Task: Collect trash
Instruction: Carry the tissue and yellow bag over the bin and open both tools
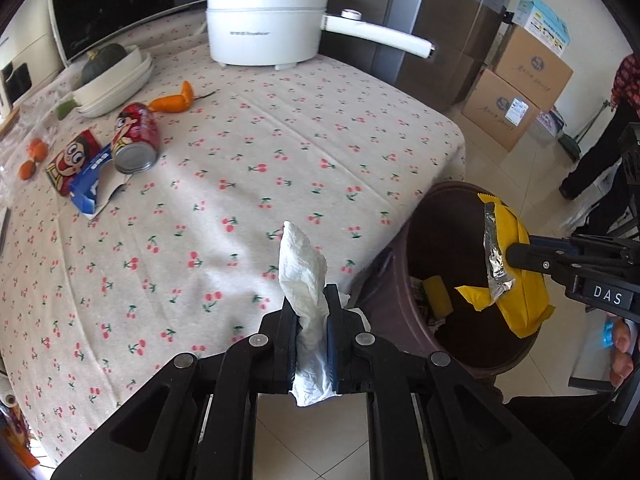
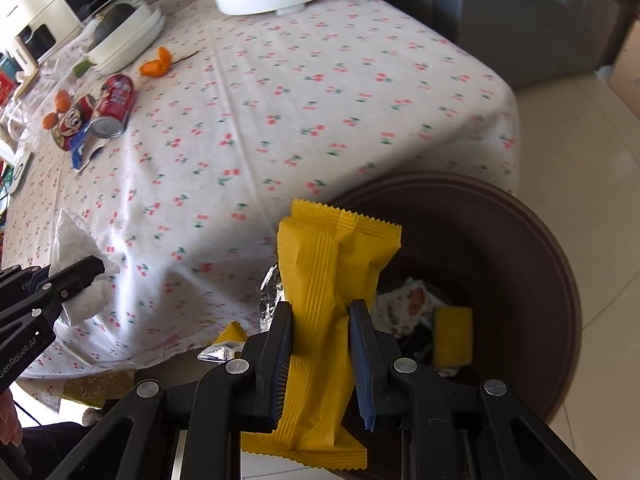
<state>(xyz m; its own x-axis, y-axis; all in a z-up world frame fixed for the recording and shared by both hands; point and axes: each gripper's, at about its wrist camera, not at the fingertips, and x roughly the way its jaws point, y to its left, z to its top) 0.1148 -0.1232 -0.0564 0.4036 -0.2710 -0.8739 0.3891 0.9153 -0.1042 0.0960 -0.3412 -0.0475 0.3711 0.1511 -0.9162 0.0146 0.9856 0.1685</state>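
Observation:
My left gripper (image 1: 311, 300) is shut on a crumpled white tissue (image 1: 301, 264), held over the table's near edge beside the dark brown trash bin (image 1: 384, 304). The right gripper (image 2: 322, 310) is shut on a yellow snack wrapper (image 2: 320, 276) with silver foil lining, hanging over the bin's (image 2: 520, 240) rim. In the left wrist view the same wrapper (image 1: 516, 280) hangs above the bin's opening from the right gripper (image 1: 516, 256). The right wrist view shows the left gripper (image 2: 96, 268) with the tissue (image 2: 72, 240) at the left. Trash lies inside the bin.
On the cherry-print tablecloth (image 1: 240, 168) lie a red can (image 1: 134, 138), a cartoon-printed pack (image 1: 72, 164), a torn blue box (image 1: 92, 188), orange peel (image 1: 176, 100), stacked white dishes (image 1: 116, 80) and a white electric pot (image 1: 268, 20). Cardboard boxes (image 1: 516, 92) and a person's legs (image 1: 592, 160) stand beyond the bin.

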